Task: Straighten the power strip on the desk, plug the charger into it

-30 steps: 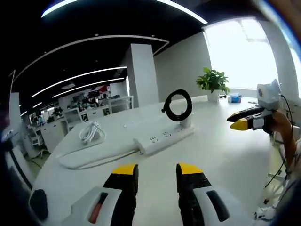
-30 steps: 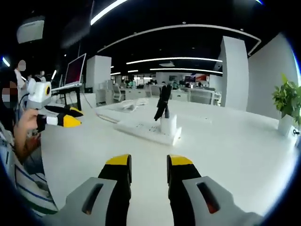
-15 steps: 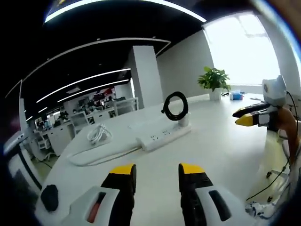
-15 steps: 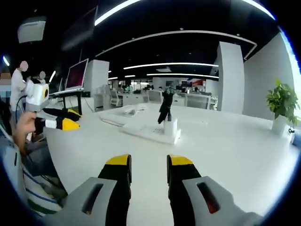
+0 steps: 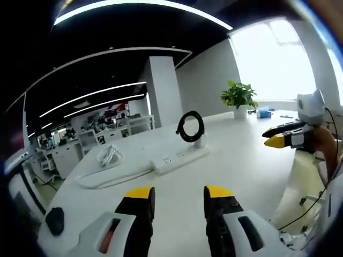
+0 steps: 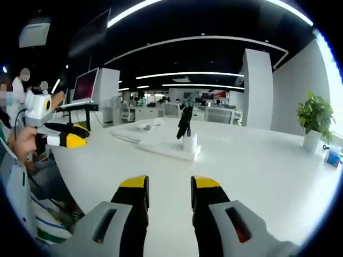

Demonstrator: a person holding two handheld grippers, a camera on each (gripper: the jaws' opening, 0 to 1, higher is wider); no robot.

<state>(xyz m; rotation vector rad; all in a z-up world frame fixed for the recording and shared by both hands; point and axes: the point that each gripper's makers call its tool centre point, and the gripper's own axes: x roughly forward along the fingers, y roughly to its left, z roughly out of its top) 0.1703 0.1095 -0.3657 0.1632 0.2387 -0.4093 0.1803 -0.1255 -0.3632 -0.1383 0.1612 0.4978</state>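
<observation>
Left gripper (image 5: 178, 194) — yellow-tipped jaws parted by a narrow gap, nothing between them, held above the near edge of the white desk (image 5: 236, 160). Right gripper (image 6: 170, 183) — same state: jaws slightly apart, empty, above the desk's near part; it also appears at the right of the left gripper view, in a hand (image 5: 323, 143). Power strip (image 5: 179, 159) — white, lying flat on the desk well ahead of both grippers, smaller in both views than a second ago, the cameras having drawn back. Charger (image 5: 200, 140) — white block standing plugged into the strip's far end, with its black coiled cable (image 5: 190, 126) upright above it. White cord bundle (image 5: 107, 155) — on the desk beyond the strip. Potted plant (image 5: 238, 98) — at the desk's far edge by the window.
</observation>
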